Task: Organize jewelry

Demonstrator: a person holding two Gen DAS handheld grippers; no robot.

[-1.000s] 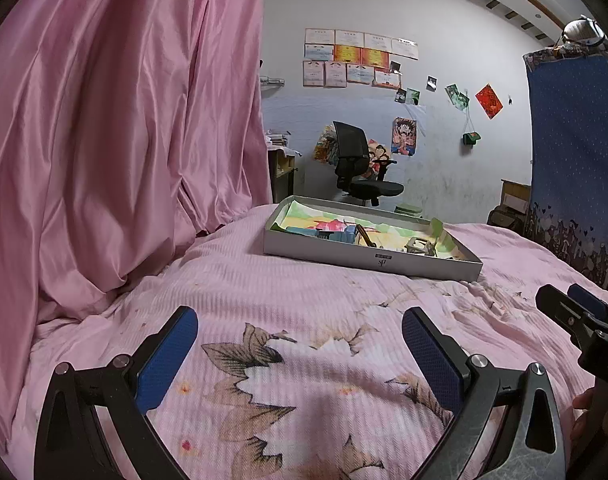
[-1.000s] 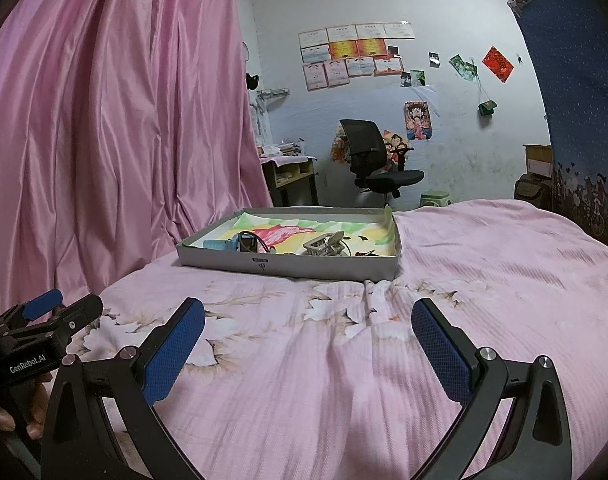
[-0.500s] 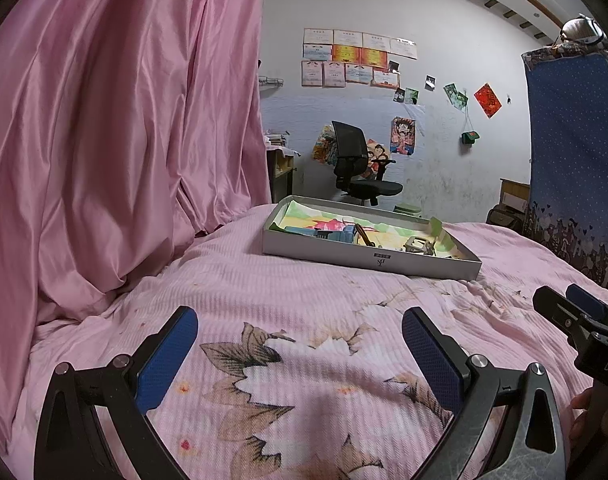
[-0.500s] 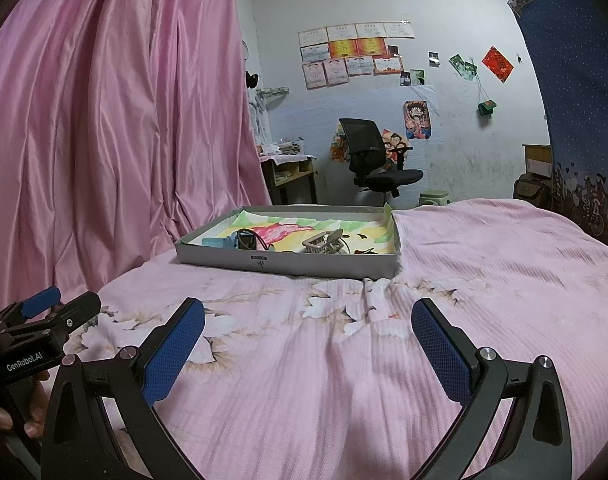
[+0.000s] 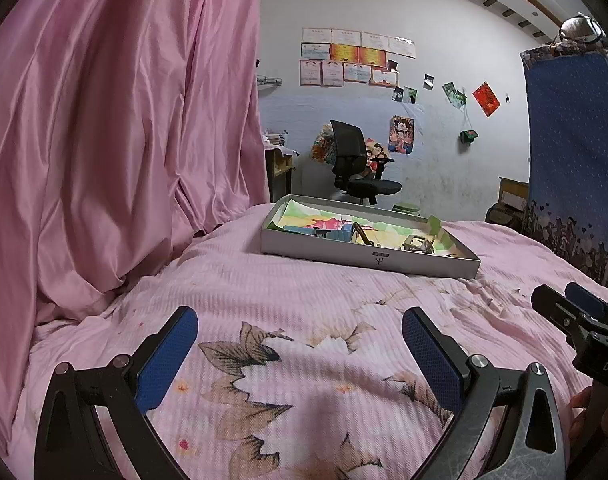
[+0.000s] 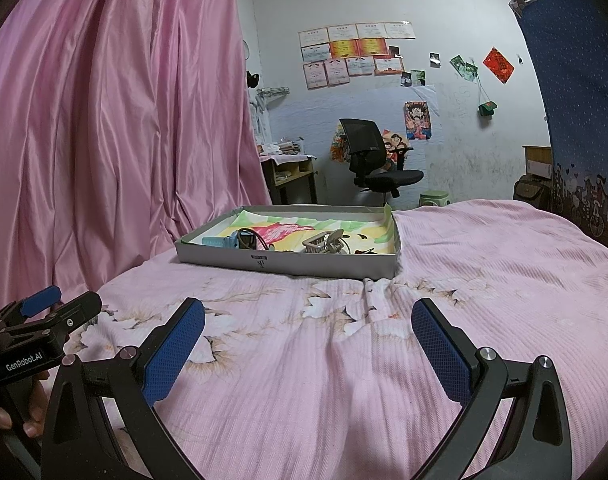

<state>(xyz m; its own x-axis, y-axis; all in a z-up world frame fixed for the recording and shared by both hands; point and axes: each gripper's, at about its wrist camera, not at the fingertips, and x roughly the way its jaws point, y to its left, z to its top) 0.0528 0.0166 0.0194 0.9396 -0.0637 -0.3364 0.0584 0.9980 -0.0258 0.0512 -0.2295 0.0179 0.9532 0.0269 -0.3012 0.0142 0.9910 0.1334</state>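
Observation:
A shallow grey box (image 5: 368, 258) lined with coloured paper sits on the pink floral bedspread, ahead of both grippers; it also shows in the right wrist view (image 6: 288, 266). Inside lie small items: a blue piece (image 6: 220, 243), a beige hair claw (image 6: 324, 242) and dark bits. My left gripper (image 5: 300, 332) is open and empty above the bedspread, well short of the box. My right gripper (image 6: 308, 328) is open and empty, also short of the box. Each gripper shows at the edge of the other's view.
A pink curtain (image 5: 104, 140) hangs along the left of the bed. A blue patterned cloth (image 5: 576, 160) hangs at the right. Beyond the bed stand a black office chair (image 6: 372, 164), a small desk (image 6: 288, 172) and a green stool (image 6: 434, 198).
Both grippers have crept slightly toward the box. Both remain open and empty.

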